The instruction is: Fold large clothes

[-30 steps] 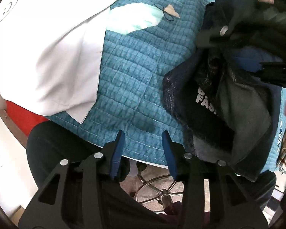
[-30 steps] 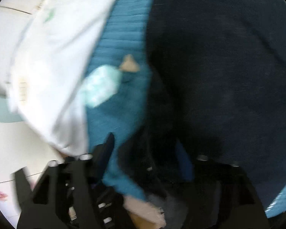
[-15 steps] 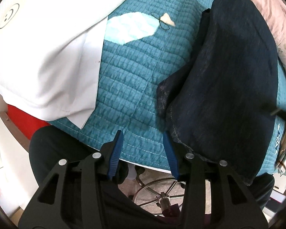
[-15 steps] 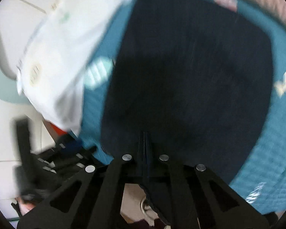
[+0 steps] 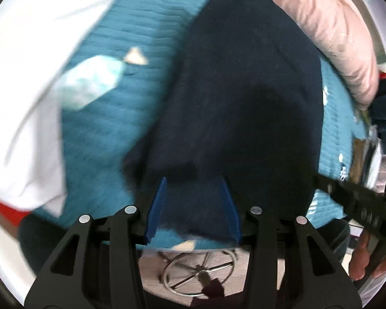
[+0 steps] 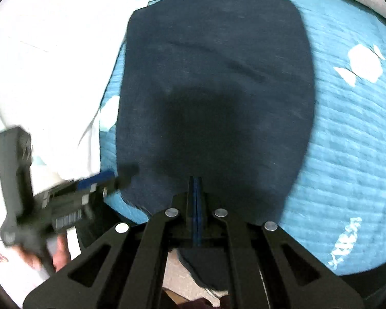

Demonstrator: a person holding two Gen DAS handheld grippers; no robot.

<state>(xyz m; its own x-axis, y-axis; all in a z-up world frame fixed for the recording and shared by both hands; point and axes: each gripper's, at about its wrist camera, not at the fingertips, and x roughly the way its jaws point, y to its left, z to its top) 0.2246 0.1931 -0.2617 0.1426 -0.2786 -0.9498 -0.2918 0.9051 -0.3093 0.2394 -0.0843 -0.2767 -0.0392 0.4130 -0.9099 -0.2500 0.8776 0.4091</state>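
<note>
A dark navy garment (image 5: 231,90) lies flat in a folded, rounded rectangle on the teal quilt (image 5: 110,118). My left gripper (image 5: 193,200) hovers over the garment's near edge, its blue pads (image 5: 158,206) apart with nothing pressed between them. In the right wrist view the same garment (image 6: 213,77) fills the middle, and its near edge hangs over the bed's side. My right gripper (image 6: 195,182) is shut above that edge, pads together and empty. The left gripper (image 6: 97,180) shows blurred at the left, held by a hand (image 6: 59,255).
White cloth (image 5: 25,77) covers the bed's left side. A pink pillow (image 5: 334,31) lies beyond the garment at the far right. Below the bed's edge stands a chair base with a metal ring (image 5: 198,273). The quilt (image 6: 347,128) is bare to the garment's right.
The garment, bunched and lifted a second ago, now lies flat. The right gripper let go, shut and drew back. The left gripper moved right, over the garment's near edge.
</note>
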